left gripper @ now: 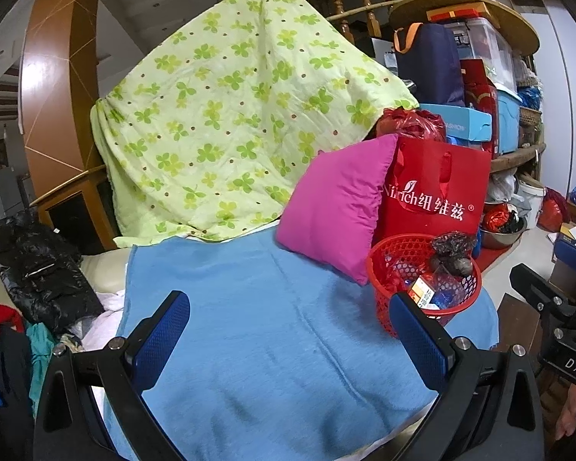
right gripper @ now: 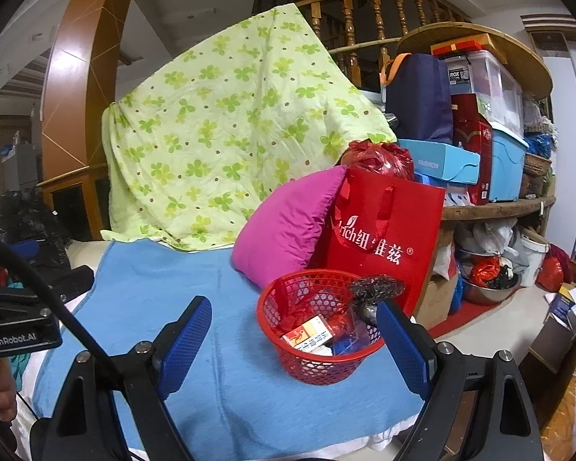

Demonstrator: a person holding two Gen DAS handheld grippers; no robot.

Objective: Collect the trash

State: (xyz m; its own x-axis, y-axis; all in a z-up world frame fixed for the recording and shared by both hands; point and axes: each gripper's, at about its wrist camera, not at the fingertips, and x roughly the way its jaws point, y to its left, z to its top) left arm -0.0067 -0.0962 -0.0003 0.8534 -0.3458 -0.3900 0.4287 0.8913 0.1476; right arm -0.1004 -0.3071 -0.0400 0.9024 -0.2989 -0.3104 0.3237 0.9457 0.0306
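Two grippers, both with jaws spread wide and nothing between the blue pads.

Left to right: crumpled black plastic bag (left gripper: 38, 269) at left; green clover-print quilt (left gripper: 226, 115) draped high behind; flat blue towel (left gripper: 272, 345) spread as the working surface; magenta pillow (left gripper: 338, 207) leaning on a red paper gift bag with white lettering (left gripper: 437, 192).

Red plastic mesh basket (right gripper: 318, 361) stands on the towel's right part, touching the pillow and just in front of the gift bag. Inside it: a small orange-and-white carton (right gripper: 307, 332), red wrappers, and a knotted dark plastic bag (right gripper: 376, 288) on its right rim.

Left gripper (left gripper: 288, 345) hovers empty over the towel, basket just beyond its right finger. Right gripper (right gripper: 295, 349) released, basket between and beyond its fingers, untouched.

Background right: round wooden shelf (right gripper: 499, 207) stacked with storage boxes; wooden stair railing (right gripper: 364, 19) above.
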